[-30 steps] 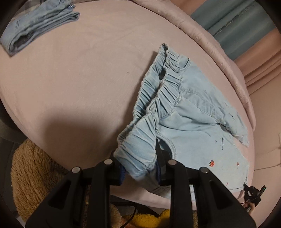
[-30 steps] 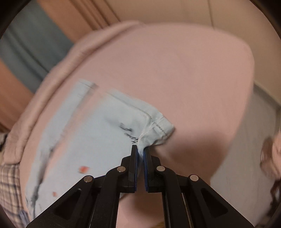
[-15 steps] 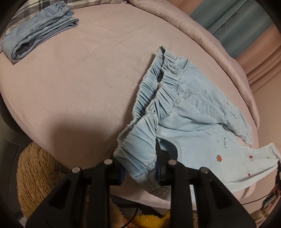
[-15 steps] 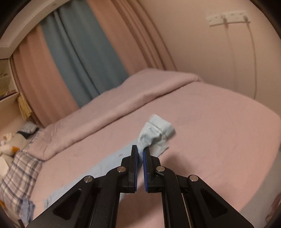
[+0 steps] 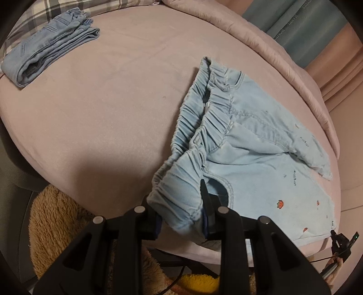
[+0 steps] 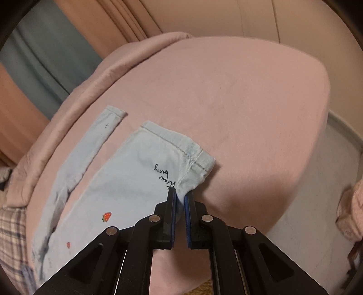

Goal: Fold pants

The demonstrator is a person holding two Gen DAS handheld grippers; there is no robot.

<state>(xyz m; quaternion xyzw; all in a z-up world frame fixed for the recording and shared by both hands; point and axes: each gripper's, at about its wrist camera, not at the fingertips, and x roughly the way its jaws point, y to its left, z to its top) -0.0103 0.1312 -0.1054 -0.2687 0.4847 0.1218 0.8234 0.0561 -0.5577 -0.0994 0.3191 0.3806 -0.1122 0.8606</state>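
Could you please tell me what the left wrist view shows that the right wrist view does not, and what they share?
Only the left wrist view shows the pants' gathered waistband clamped in the left tool, and the folded jeans far across the bed. Only the right wrist view shows the leg hem pinched in the right tool and the black writing. Both show the light blue pants on the pink bed, with a strawberry print.

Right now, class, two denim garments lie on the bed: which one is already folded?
The darker jeans near the plaid pillow, folded into a neat stack. The pale strawberry pants lie spread out, held by the left gripper and right gripper.
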